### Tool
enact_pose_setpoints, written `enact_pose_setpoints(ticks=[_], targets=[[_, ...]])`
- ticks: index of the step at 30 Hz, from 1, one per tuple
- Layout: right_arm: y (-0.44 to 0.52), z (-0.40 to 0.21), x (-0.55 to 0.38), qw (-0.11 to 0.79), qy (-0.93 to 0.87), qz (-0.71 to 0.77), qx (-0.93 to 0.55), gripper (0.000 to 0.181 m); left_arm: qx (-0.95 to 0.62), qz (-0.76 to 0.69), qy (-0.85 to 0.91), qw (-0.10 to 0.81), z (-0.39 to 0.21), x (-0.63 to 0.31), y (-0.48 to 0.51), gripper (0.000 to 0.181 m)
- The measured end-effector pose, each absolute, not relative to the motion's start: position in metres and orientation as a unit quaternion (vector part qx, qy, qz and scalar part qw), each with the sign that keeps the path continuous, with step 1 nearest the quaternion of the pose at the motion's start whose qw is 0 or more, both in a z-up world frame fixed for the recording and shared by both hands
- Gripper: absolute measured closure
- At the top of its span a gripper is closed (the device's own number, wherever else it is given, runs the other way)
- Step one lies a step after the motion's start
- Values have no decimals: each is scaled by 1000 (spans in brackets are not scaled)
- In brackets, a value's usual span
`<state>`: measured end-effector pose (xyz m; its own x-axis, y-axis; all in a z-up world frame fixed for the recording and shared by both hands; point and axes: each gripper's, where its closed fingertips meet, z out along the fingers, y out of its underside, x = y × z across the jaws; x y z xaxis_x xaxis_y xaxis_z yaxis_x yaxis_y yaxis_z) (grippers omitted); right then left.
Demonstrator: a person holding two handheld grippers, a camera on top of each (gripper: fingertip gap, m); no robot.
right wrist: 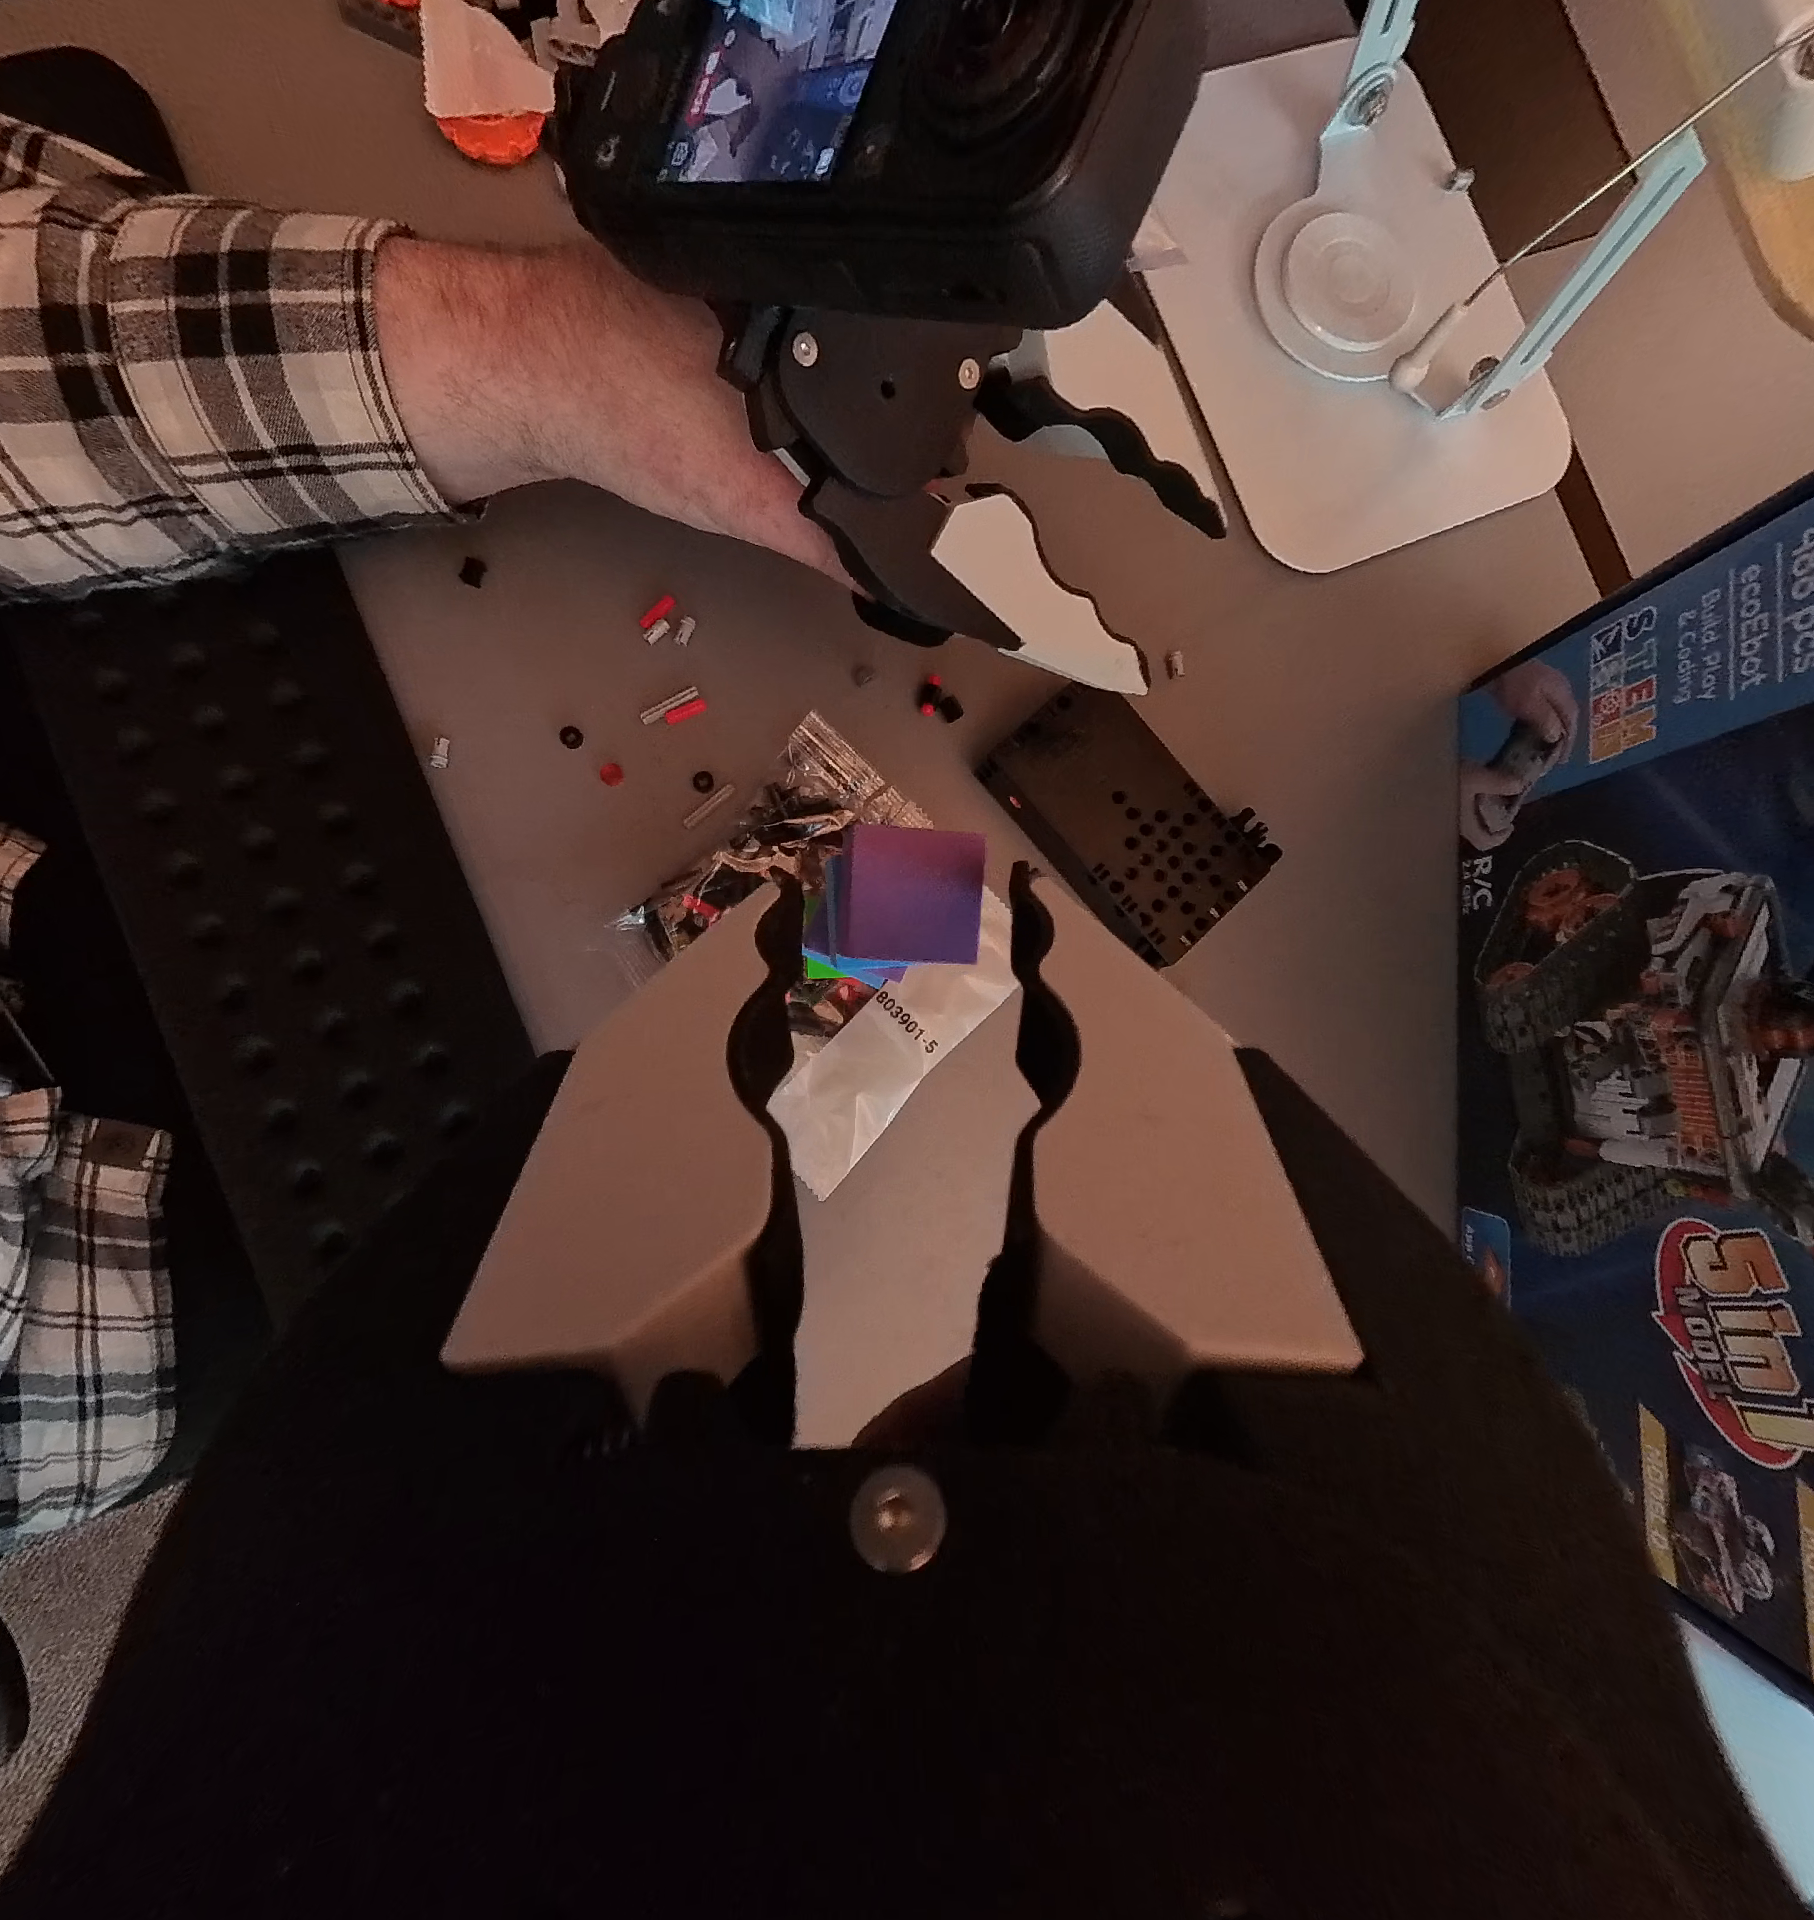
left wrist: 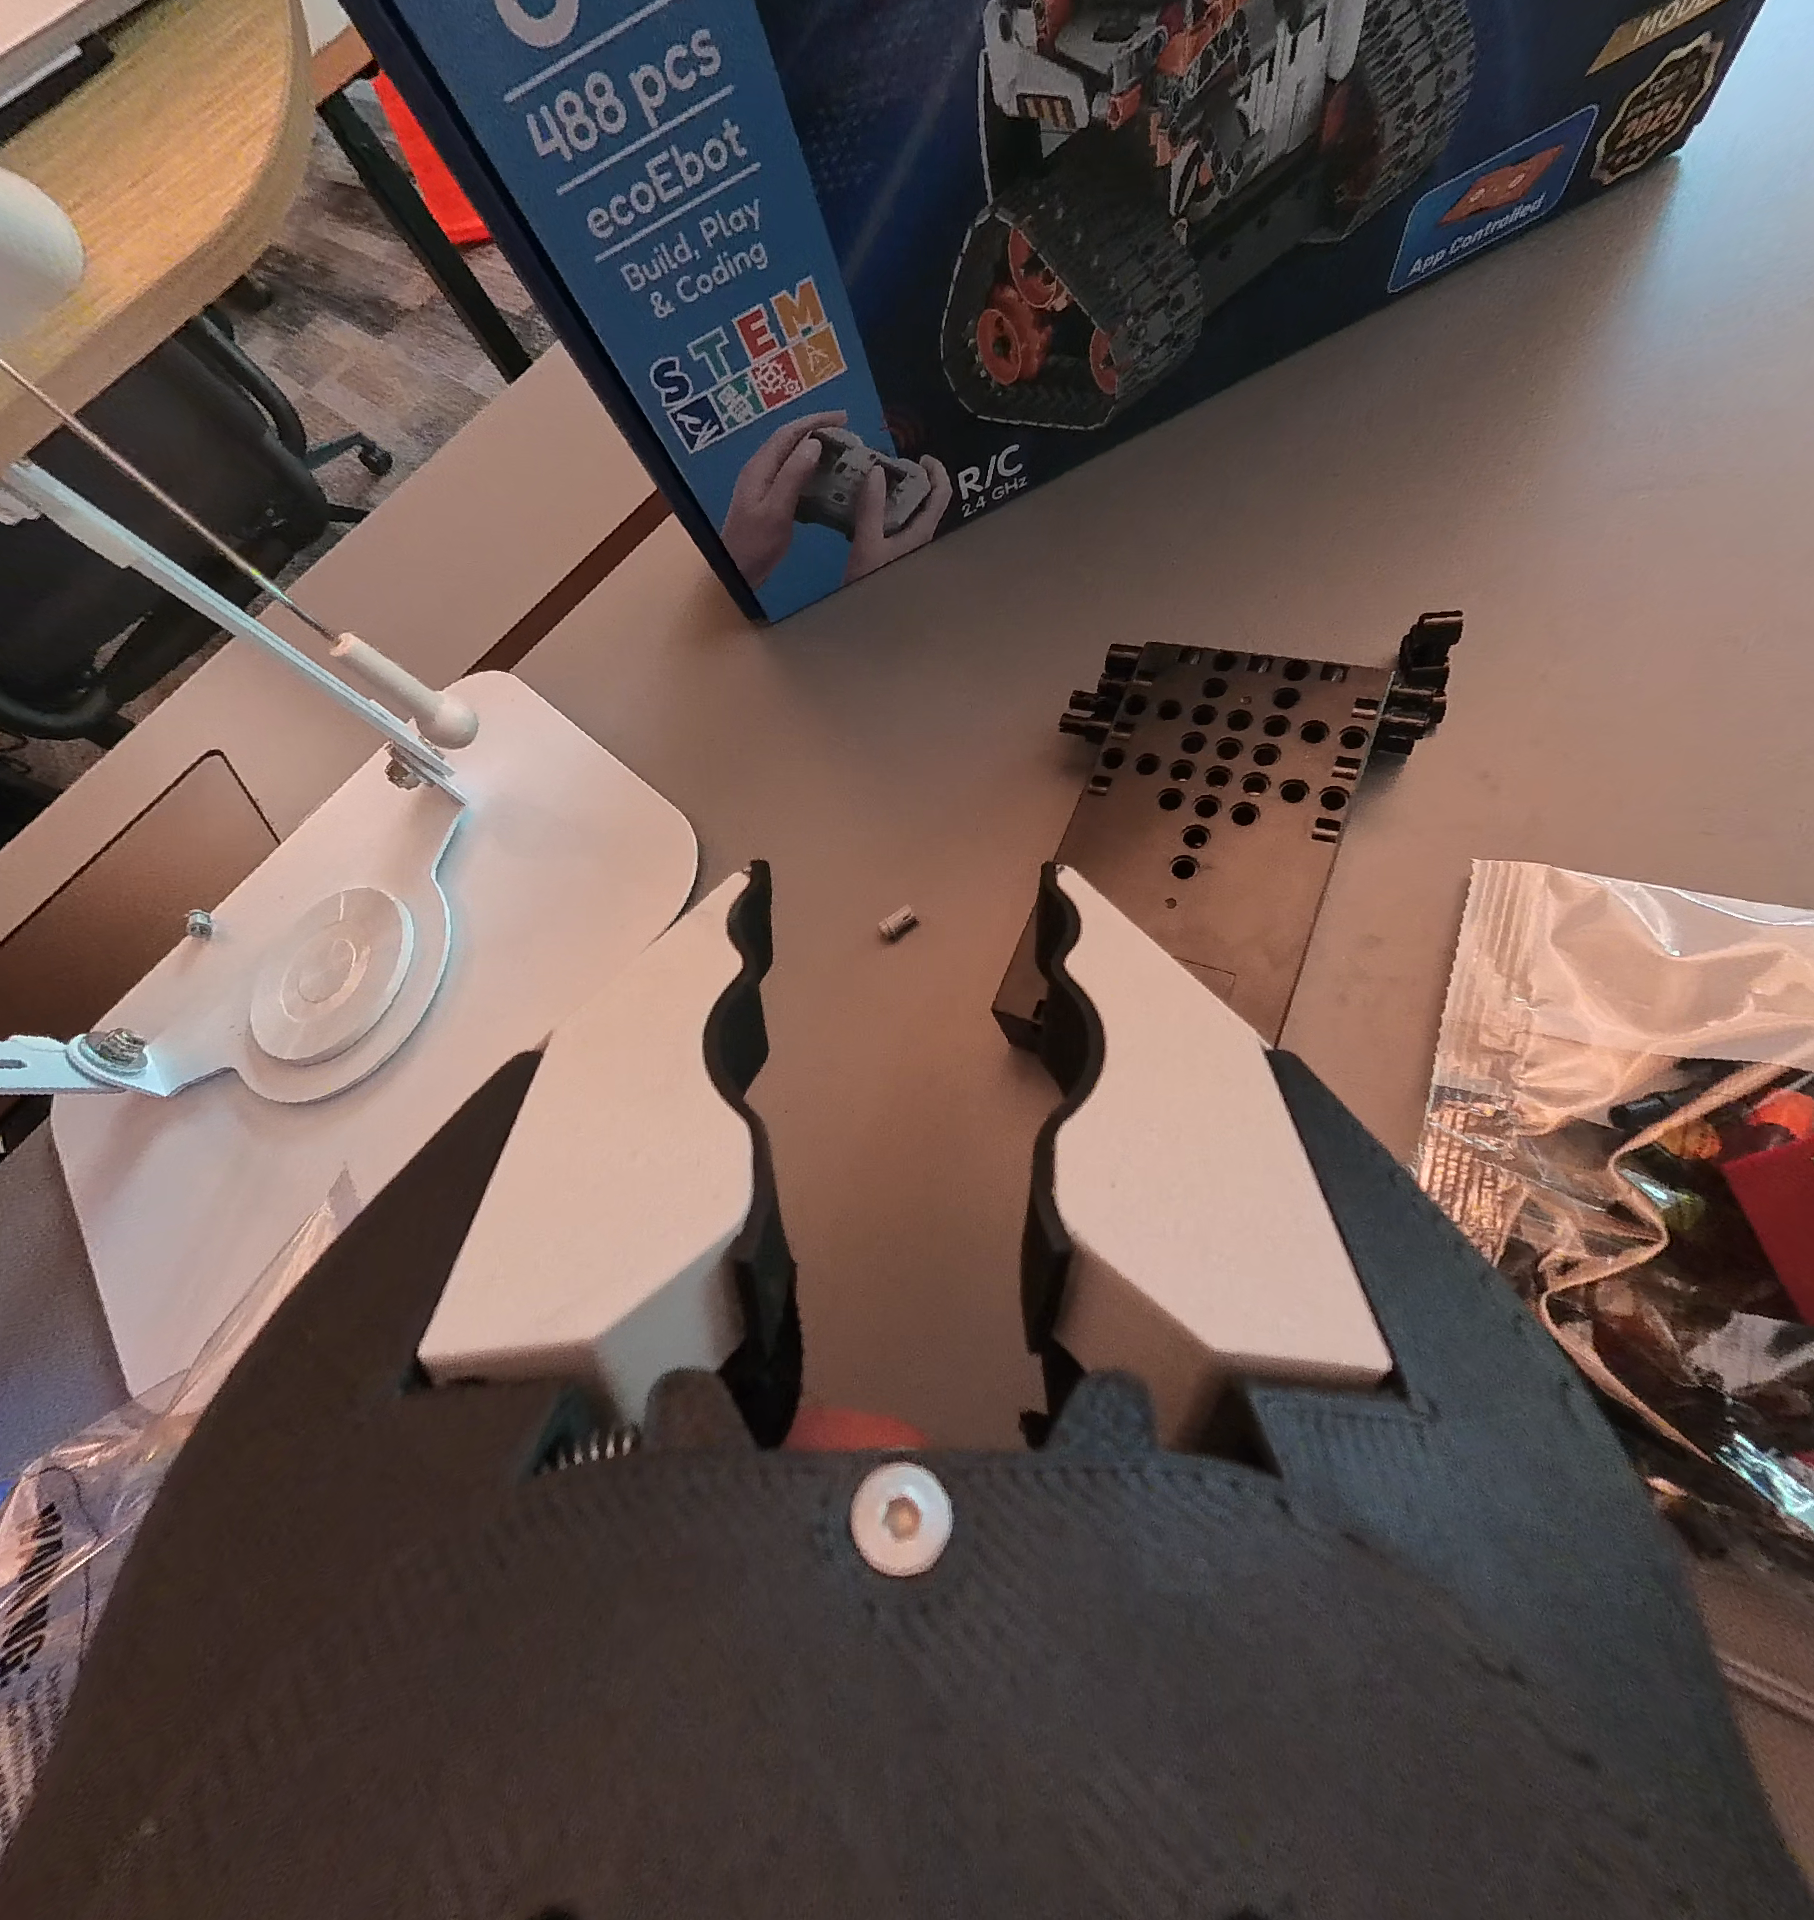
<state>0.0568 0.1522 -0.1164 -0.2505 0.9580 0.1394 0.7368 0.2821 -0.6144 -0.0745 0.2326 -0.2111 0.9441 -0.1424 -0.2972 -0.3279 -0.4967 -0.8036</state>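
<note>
- A tiny pale grey cylindrical plastic connector piece (left wrist: 894,924) is lying on the beige table top (left wrist: 1505,582), just ahead of the left gripper (left wrist: 901,883) and between its tips; by the look of it, it is light, stiff and prone to rolling, so pinching across its short barrel seems best.
- The left gripper's jaws are standing wide apart, holding nothing.
- A black rectangular perforated plastic plate (left wrist: 1220,821) is resting just beyond its right finger.
- A white lamp base (left wrist: 529,831) is sitting to its left, a blue cardboard toy box (left wrist: 882,208) well ahead.
- The right gripper (right wrist: 898,883) is hovering open and empty above a clear crinkled plastic bag of mixed parts (right wrist: 861,1081); a purple cube (right wrist: 913,894) is showing between its tips.
- Small red, black and grey pieces (right wrist: 664,707) are lying scattered farther ahead to its left.
</note>
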Motion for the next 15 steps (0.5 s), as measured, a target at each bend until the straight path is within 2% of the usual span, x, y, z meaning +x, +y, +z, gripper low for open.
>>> enact_pose_setpoints(ticks=[9, 15], targets=[[185, -99, 101, 320, -694, 235, -601, 137, -859, 96, 133, 485, -209, -77, 232, 132], [247, -192, 201, 269, -633, 105, -718, 134, -859, 95, 134, 485, -209, -75, 232, 132]])
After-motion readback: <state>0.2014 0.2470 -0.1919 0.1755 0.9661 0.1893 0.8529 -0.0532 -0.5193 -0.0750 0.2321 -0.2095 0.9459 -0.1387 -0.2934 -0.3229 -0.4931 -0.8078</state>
